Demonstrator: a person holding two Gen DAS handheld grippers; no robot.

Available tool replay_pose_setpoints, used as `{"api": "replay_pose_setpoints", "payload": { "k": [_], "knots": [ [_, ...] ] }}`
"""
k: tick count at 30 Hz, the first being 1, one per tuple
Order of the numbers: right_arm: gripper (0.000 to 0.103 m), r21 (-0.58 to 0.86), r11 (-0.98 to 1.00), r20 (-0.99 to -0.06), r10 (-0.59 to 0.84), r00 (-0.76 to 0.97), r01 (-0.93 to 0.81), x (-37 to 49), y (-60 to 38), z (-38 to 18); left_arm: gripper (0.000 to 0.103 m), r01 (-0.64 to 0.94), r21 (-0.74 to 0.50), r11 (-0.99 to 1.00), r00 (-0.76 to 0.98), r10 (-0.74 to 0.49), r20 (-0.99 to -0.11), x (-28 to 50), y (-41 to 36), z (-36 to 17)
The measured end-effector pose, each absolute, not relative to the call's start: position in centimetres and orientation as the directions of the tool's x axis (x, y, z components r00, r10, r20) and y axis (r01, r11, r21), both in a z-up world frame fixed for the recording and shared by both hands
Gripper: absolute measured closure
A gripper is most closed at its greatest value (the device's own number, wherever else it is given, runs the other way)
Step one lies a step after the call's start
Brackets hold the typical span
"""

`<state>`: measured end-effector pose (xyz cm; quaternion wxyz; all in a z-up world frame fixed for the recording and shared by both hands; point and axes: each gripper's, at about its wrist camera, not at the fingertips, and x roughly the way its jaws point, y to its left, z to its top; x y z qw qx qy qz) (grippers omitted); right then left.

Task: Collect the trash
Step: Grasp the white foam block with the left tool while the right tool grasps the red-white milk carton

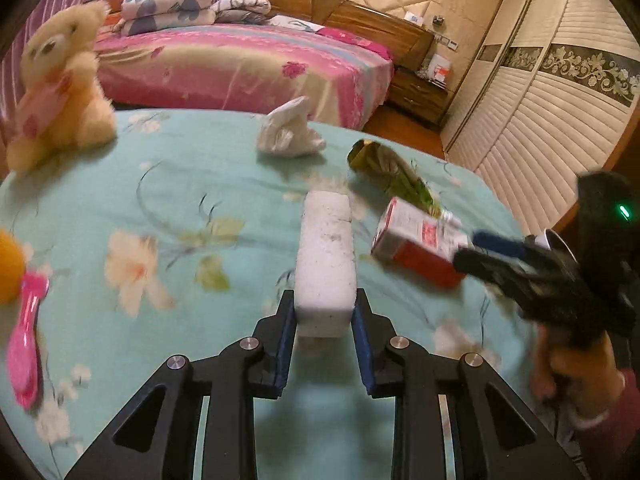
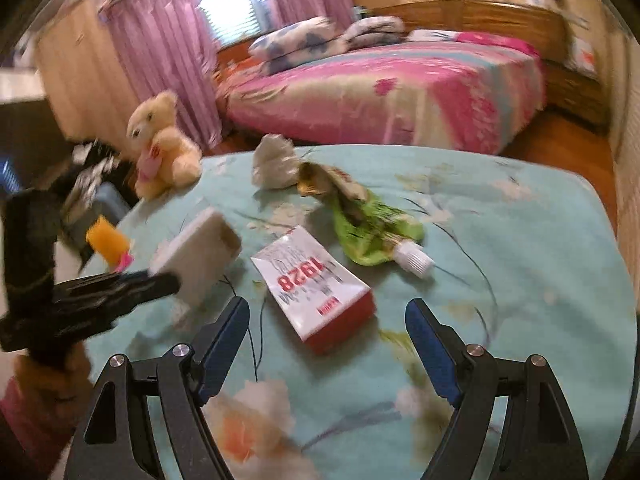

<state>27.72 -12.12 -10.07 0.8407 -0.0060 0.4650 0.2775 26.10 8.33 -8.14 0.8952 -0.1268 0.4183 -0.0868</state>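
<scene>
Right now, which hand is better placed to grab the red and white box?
The right. Its tool stands open with the red and white box lying just ahead, between its fingers' line. The left tool is already shut on the white foam block, so it is busy.

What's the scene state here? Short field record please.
surface: table under teal floral cloth
left tool: shut on white foam block
right tool: open, empty, over red-and-white carton
other trash: crumpled tissue, green squeeze pouch
non-trash: teddy bear, pink hairbrush
</scene>
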Motion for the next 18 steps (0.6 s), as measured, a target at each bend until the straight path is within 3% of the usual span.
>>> {"api": "replay_pose_setpoints", "payload": {
  "k": [4, 7, 10, 12, 13, 18],
  "knots": [
    [0.022, 0.204, 0.846, -0.815, 0.426, 0.393, -0.492, 28.9, -10.7, -11.4, 0.076, 0.025, -0.313, 0.949, 0.639, -0.256, -0.726, 25.1, 8.8, -8.6],
    [0.035, 0.187, 0.855, -0.821, 0.406, 0.402, -0.483, 28.7, -10.6, -11.8, 0.075, 0.023, -0.288, 0.957, 0.652, -0.233, -0.722, 24.8, 8.3, -8.3],
    [0.04, 0.157, 0.882, -0.826, 0.364, 0.429, -0.445, 27.2, -11.2, -11.3, 0.07, 0.02, -0.255, 0.967, 0.665, -0.203, -0.718, 24.2, 7.1, -8.1],
    [0.04, 0.18, 0.898, -0.825, 0.36, 0.435, -0.402, 26.3, -12.2, -10.8, 0.048, 0.012, -0.243, 0.97, 0.675, -0.187, -0.714, 24.1, 6.5, -8.1],
    [0.04, 0.197, 0.908, -0.826, 0.357, 0.436, -0.37, 25.7, -12.9, -10.7, 0.045, 0.007, -0.235, 0.972, 0.684, -0.176, -0.708, 24.0, 6.2, -8.0],
    [0.039, 0.229, 0.923, -0.822, 0.354, 0.446, -0.309, 24.0, -14.6, -10.6, 0.046, -0.012, -0.177, 0.984, 0.684, -0.121, -0.719, 24.6, 5.0, -8.6]
  ]
}}
